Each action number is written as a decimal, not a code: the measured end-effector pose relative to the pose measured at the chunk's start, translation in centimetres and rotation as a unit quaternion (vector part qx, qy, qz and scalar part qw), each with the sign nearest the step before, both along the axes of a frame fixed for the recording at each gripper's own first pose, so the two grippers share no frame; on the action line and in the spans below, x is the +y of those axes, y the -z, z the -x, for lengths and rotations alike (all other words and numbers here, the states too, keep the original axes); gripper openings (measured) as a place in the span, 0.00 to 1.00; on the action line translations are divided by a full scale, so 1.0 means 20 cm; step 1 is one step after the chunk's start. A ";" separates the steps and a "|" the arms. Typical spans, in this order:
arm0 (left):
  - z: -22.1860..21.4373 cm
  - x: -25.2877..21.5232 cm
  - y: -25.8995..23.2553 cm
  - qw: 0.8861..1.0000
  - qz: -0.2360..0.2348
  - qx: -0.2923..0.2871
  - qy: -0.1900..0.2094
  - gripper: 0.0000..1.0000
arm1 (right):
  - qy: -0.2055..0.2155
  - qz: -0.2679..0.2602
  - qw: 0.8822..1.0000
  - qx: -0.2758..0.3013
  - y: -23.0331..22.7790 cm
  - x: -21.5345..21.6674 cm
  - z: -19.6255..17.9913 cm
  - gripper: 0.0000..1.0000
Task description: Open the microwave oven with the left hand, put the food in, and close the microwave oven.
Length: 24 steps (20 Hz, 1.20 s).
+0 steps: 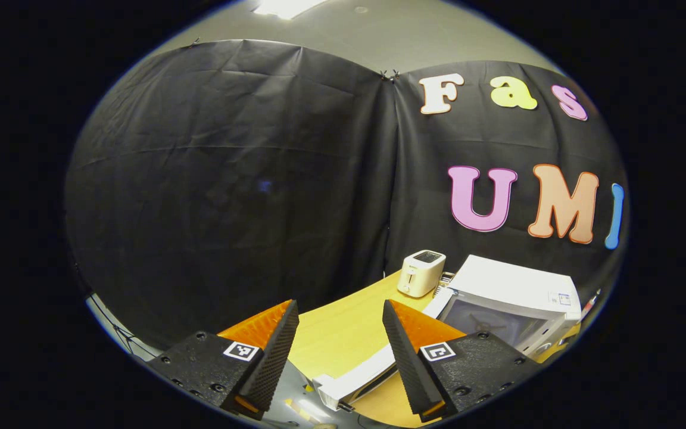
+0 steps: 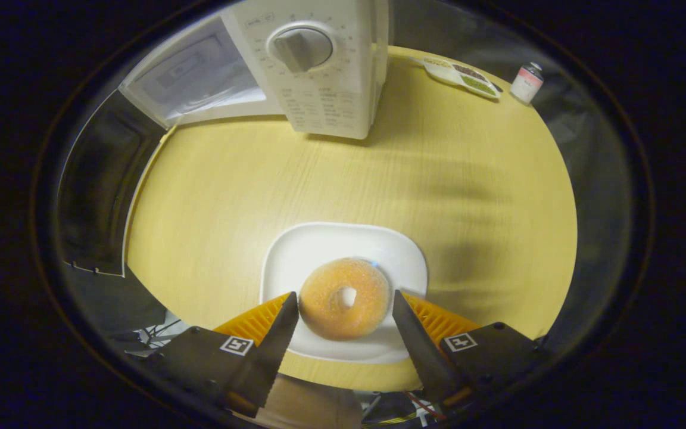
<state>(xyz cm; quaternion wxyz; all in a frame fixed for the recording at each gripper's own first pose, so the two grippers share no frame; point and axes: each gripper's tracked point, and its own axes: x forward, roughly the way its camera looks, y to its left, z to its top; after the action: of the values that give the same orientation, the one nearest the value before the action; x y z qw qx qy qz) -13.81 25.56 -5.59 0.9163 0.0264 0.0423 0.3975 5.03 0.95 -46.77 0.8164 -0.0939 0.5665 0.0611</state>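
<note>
Count: one doughnut (image 2: 344, 305), one white plate (image 2: 295, 250), one microwave oven (image 2: 319, 71), one toaster (image 1: 420, 273), one small bottle (image 2: 526, 82), one oblong dish (image 2: 459, 74) with food in compartments.

Right gripper view, near: right gripper (image 2: 346, 313) held above the plate, fingers apart, one on each side of the sugared doughnut; whether they touch it I cannot tell. Doughnut lies on the near half of the plate. Plate sits on a pale wooden table (image 2: 468, 196) with a rounded edge. Farther: the microwave oven stands at the table's back, its dial panel facing the camera, door shut from what shows. Right of it, at the far edge, the oblong dish and then the bottle, near each other but apart.

Left gripper view, near: left gripper (image 1: 341, 316) raised, fingers wide apart, holding nothing. Between and below them, a white flat object (image 1: 355, 378) at the table's near edge; what it is, unclear. Farther right: the microwave oven seen from its window side, the toaster just behind its left corner.

Room: black cloth wall (image 1: 230, 179) behind the table, grey ceiling with a lit panel (image 1: 286, 7) above.
</note>
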 end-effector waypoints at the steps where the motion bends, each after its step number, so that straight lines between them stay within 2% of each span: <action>1: -0.02 0.01 0.01 1.000 0.004 0.001 0.007 0.83 | 0.007 -0.002 1.000 0.001 0.01 0.00 0.00 0.92; 3: -0.06 0.03 0.02 1.000 0.014 0.001 0.023 0.83 | 0.031 -0.004 1.000 0.001 0.01 0.01 0.02 0.90; 4: -0.08 0.05 0.04 0.999 0.018 0.003 0.032 0.83 | 0.042 -0.004 0.999 -0.001 0.02 0.02 0.02 0.84; 6: -0.11 0.11 0.08 0.998 0.024 0.017 0.051 0.83 | 0.064 0.002 0.998 -0.007 0.02 0.02 0.03 0.84; 8: -0.14 0.16 0.11 0.997 0.023 0.034 0.070 0.83 | 0.102 0.008 0.995 -0.016 0.01 0.02 0.04 0.71; 13: -0.22 0.27 0.21 0.989 0.044 0.062 0.125 0.83 | 0.183 -0.031 0.982 -0.022 -0.01 0.16 0.16 0.71; 14: -0.24 0.28 0.24 0.987 0.048 0.068 0.135 0.84 | 0.191 -0.034 0.981 -0.028 -0.02 0.20 0.18 0.77; 18: -0.29 0.33 0.29 0.979 0.051 0.080 0.180 0.83 | 0.215 -0.075 0.972 -0.065 -0.09 0.42 0.21 0.77; 21: -0.33 0.38 0.33 0.973 0.057 0.086 0.207 0.84 | 0.230 -0.120 0.961 -0.096 -0.15 0.64 0.18 0.77; 22: -0.33 0.40 0.35 0.972 0.057 0.088 0.213 0.84 | 0.233 -0.139 0.956 -0.106 -0.17 0.73 0.17 0.72; 24: -0.34 0.43 0.38 0.968 0.062 0.091 0.225 0.84 | 0.239 -0.185 0.945 -0.124 -0.20 0.90 0.13 0.72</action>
<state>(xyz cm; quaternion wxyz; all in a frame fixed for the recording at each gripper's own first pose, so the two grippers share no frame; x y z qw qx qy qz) -6.94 34.21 -13.14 0.9742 0.0142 0.1433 0.1738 2.41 18.88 -42.67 0.8738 0.1897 0.4455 -0.0443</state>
